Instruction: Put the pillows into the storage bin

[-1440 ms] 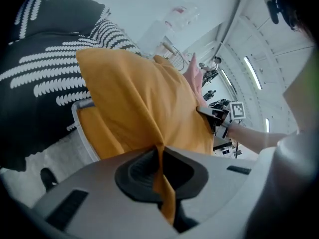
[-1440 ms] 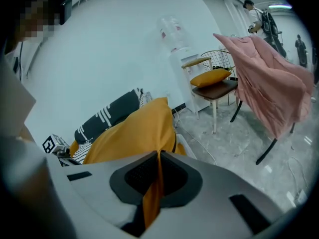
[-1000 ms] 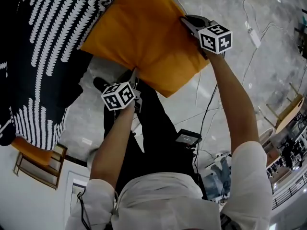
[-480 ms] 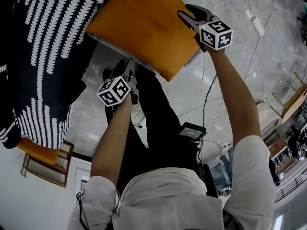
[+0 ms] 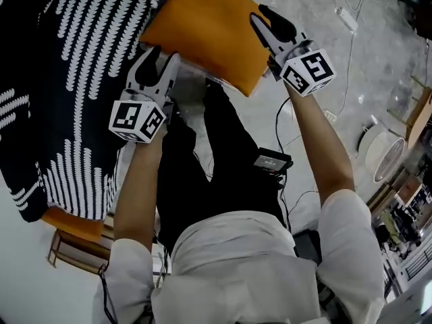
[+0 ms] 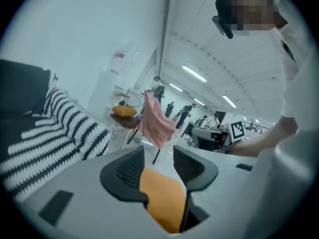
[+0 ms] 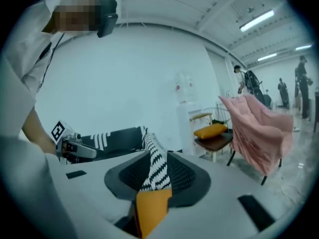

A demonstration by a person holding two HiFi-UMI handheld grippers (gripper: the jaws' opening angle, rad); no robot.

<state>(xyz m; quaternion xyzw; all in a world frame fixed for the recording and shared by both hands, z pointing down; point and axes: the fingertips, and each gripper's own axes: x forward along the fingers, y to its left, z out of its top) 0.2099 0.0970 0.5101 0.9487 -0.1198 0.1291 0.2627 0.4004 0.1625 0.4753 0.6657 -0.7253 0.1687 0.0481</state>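
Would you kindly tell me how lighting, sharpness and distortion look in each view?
Head view: even light, wide-angle bend, orange pillow crisp. Left gripper view: dark round vignette, ceiling lights bright streaks. Right gripper view: same vignette, pink cloth slightly soft.

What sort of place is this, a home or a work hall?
Likely a big open work hall or lab: strip lights on a high ceiling, people standing among desks far back, and cables trailing across the polished floor.
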